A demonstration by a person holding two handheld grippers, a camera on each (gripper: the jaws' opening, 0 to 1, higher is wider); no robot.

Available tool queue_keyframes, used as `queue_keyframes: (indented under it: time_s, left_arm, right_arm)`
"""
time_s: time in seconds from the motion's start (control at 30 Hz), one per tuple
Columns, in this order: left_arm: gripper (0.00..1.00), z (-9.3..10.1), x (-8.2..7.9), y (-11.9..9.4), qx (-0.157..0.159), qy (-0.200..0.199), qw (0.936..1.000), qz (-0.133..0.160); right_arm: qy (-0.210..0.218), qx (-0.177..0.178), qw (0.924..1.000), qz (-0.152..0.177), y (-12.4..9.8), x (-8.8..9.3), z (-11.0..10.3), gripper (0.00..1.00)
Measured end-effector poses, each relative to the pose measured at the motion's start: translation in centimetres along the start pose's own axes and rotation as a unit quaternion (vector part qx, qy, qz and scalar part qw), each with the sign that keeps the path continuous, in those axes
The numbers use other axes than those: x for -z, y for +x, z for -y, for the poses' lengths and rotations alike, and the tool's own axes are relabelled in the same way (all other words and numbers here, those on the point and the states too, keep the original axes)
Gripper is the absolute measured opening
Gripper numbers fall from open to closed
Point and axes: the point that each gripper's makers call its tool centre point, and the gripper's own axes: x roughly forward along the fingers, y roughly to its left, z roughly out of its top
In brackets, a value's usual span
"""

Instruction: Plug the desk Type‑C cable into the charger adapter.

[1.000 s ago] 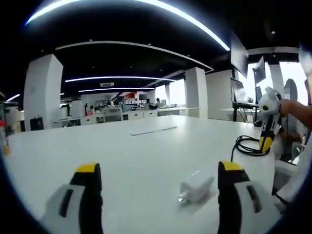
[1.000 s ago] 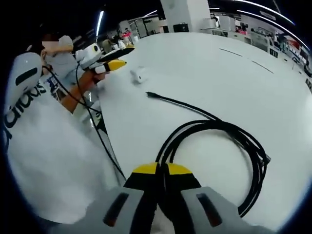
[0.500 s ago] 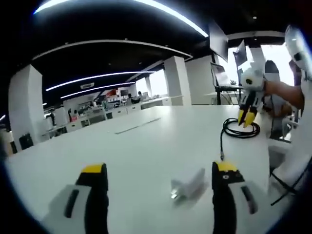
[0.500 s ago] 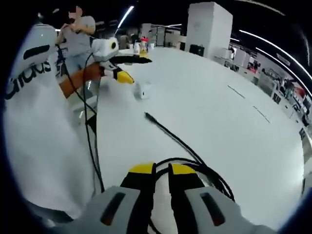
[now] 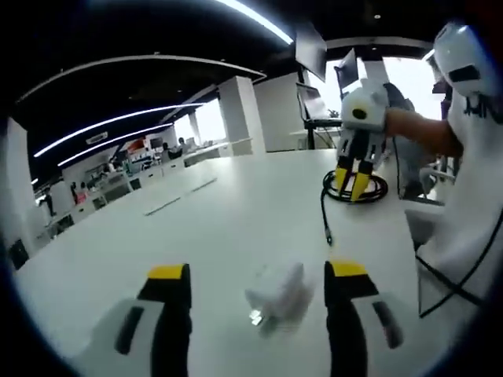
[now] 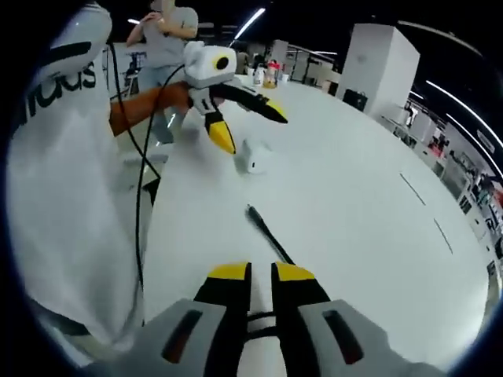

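straddling white adapter (image 5: 275, 292), left claw (image 5: 258, 276) gapes; right claw (image 6: 260, 271) nearly closed (over black cable (image 6: 266, 230))

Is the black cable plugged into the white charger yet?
Not yet. The cable's plug end lies bare on the table, apart from the charger adapter, which sits between the open left gripper.

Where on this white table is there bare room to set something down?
Most of the table is bare, beyond the charger adapter and the cable's plug end. It is crowded along the near edge, where the adapter, the cable coil and both grippers sit.
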Motion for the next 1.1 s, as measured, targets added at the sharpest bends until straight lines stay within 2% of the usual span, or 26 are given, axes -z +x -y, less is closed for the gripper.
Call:
queue_keyframes:
  time_s: [0.1, 0.2, 0.3, 0.5, 0.7, 1.1]
  left_arm:
    - [0.66, 0.1, 0.3, 0.5, 0.019, 0.013, 0.9996, -0.015]
    - [0.59, 0.6, 0.4, 0.9, 0.046, 0.021, 0.9984, -0.025]
    - [0.54, 0.6, 0.6, 1.1, 0.052, 0.025, 0.9975, -0.041]
    - [0.4, 1.4, 1.1, 1.6, 0.091, 0.023, 0.9936, -0.062]
    - [0.37, 2.0, 1.7, 1.8, 0.116, 0.021, 0.9895, -0.084]
    - [0.28, 2.3, 1.8, 1.6, 0.145, 0.011, 0.9852, -0.091]
  right_arm:
    - [-0.01, -0.008, 0.9999, -0.003, 0.6, -0.4, 0.0, 0.1]
    - [-0.024, -0.016, 0.9995, -0.012, 1.2, -0.6, 0.0, 0.1]
    - [-0.037, -0.021, 0.999, -0.011, 1.7, -1.2, -0.1, 0.1]
    - [-0.063, -0.04, 0.9968, -0.026, 3.1, -1.9, -0.1, 0.1]
    - [-0.087, -0.059, 0.9936, -0.041, 4.1, -2.4, -0.3, 0.1]
    - [-0.122, -0.093, 0.9857, -0.07, 5.2, -2.3, -0.7, 0.06]
